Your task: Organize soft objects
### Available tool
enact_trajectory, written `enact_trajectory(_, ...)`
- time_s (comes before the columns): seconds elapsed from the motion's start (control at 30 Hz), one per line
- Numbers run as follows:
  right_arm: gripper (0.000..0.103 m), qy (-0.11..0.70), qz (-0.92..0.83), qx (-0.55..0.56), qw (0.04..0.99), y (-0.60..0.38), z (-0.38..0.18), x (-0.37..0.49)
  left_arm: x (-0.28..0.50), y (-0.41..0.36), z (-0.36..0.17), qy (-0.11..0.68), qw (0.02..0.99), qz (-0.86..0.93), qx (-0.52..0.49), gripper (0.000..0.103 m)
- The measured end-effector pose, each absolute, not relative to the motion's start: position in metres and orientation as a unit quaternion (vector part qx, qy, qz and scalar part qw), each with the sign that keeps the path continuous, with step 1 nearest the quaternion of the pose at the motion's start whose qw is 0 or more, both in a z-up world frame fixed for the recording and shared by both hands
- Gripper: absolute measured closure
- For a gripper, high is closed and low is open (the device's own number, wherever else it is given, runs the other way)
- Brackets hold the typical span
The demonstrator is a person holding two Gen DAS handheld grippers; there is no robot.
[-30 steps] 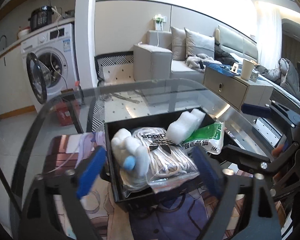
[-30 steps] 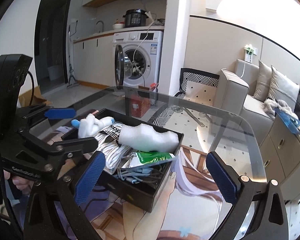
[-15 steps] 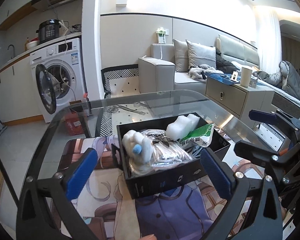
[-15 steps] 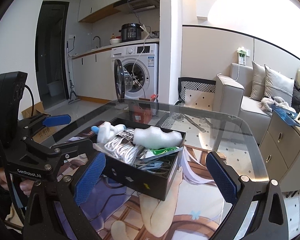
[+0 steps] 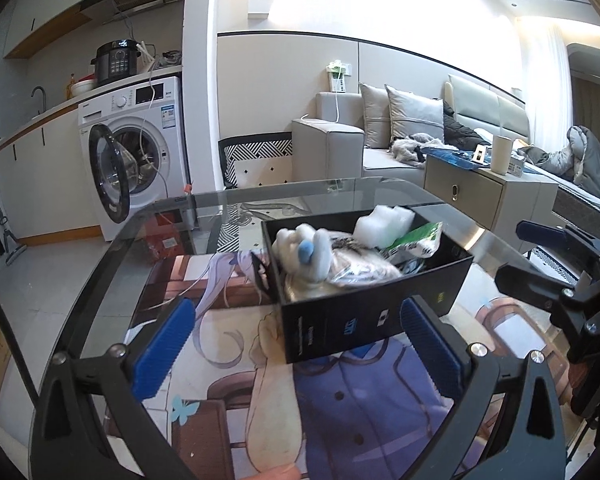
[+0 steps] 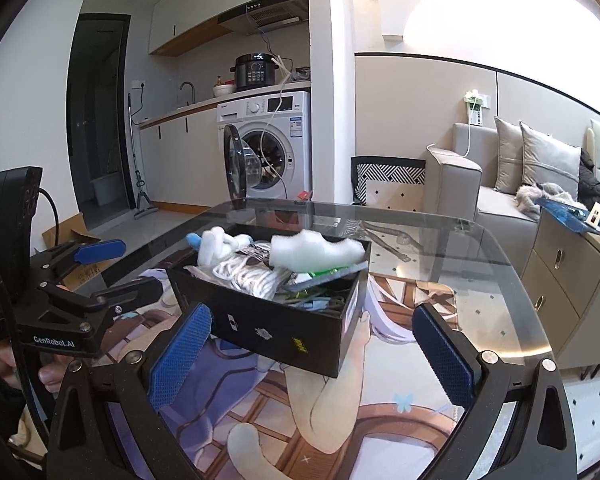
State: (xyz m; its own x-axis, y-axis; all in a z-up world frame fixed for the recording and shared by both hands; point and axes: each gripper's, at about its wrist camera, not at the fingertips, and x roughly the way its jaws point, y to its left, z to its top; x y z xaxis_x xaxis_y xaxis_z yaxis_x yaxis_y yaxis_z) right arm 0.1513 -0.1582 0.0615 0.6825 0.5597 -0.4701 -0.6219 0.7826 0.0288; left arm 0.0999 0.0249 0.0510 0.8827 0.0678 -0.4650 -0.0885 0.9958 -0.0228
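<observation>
Left wrist view: left claw [image 5: 296, 344] at the bottom of the frame, blue pads [image 5: 162, 350] spread wide, nothing between them. Just beyond the pads, centre of the frame, a black box [image 5: 364, 316] on the glass tabletop [image 5: 112, 276], sitting on a printed cartoon mat [image 5: 340, 408]. Packed inside the box: a white plush toy [image 5: 300, 250] with a blue tip at the left end, a clear bag of white cord [image 5: 356, 268] in the middle, a white foam piece [image 5: 384, 222] at the far right corner, a green-and-white packet [image 5: 416, 240] beside it. At the right edge of the frame, the right claw [image 5: 540, 256] seen side-on, its fingers apart.

Right wrist view: right claw [image 6: 312, 356] at the bottom of the frame, blue pads [image 6: 180, 356] spread wide and empty, the same box [image 6: 276, 332] just ahead of them in the centre. Foam piece [image 6: 314, 254] lying on top toward the right, plush toy [image 6: 216, 246] at the far left corner, coiled white cord [image 6: 248, 278] between, green packet [image 6: 320, 276] and grey cables under the foam. Left claw [image 6: 100, 272] at the left edge, fingers apart, holding nothing; part of a person's hand [image 6: 4, 364] below it.

Background, upper left in both views: a washing machine [image 5: 136, 152] with its door open, a black cooker [image 5: 118, 62] on top. Upper right: a grey sofa [image 5: 380, 136] with cushions.
</observation>
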Motion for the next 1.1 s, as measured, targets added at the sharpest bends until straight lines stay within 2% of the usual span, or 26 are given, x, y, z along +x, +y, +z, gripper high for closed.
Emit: enact_trajectory(1.1, 0.001, 0.198, 0.31, -0.06, 0.928, -0.164, 0.0613, 0.1423, 0.0968, 0.033, 0.0411, 0.225, 0.972, 0.05, -0.039, 0.0)
